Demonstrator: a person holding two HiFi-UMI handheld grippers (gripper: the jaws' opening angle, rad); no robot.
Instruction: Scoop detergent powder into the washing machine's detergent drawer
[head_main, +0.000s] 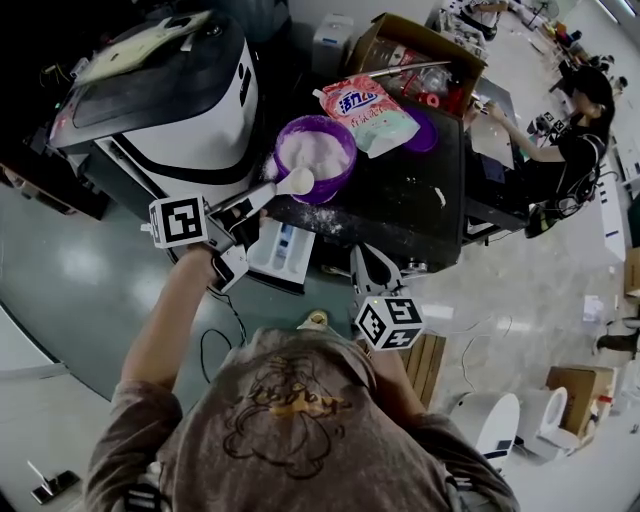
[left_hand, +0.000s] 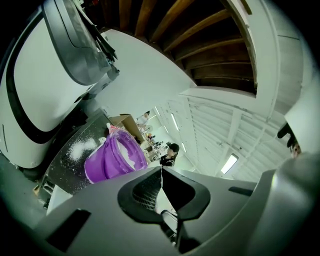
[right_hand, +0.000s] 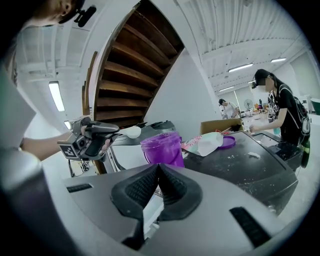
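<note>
Text check, quick one. Detergent bag (head_main: 368, 112) on the dark desk (head_main: 400, 205): bold blue Chinese chars across the pink front, first two read approx. "活力". The glyphs after that are too blurry to call, and the small print lower down is illegible. Same bag in the right gripper view (right_hand: 207, 142): a bit of pink print shows, way too small to read. Left marker cube (head_main: 180, 221): black-and-white square code on the top face, pattern only, no letters or nos. Right marker cube (head_main: 390, 322): same deal, codes on two faces. Person's T-shirt (head_main: 290, 400): line drawing w/ a script-like word across the middle, can't make it out.
</note>
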